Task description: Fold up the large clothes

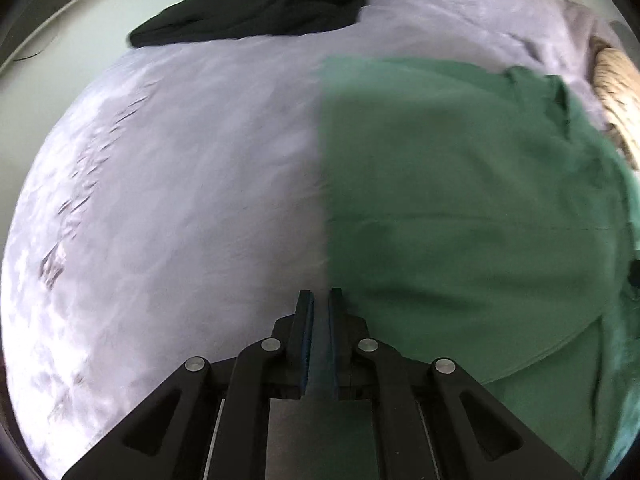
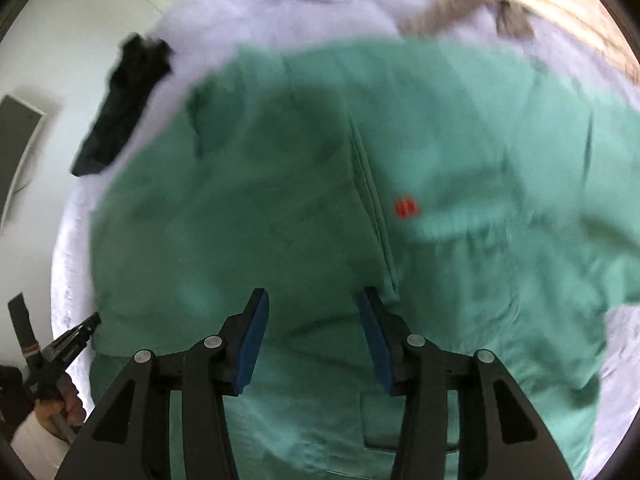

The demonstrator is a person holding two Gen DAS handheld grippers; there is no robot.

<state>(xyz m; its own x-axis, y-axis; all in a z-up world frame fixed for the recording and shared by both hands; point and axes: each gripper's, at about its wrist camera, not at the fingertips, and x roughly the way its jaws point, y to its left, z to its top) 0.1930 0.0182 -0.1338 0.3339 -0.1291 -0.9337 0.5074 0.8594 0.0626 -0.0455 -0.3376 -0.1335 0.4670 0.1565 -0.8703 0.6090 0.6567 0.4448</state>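
We see the green shirt [image 2: 320,200] spread on the bed [image 1: 180,180], soft and limp; our right gripper [image 2: 312,320] hangs released above it, left gripper [image 1: 320,320] clenched beside its edge; pinch a hem

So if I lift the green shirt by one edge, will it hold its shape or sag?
Probably sag: the green shirt lies limp and creased on the pale bedcover, so it looks thin and floppy. It likely drapes from the left gripper, which looks nearly closed at its edge. It seems light, and may drag across the cover.
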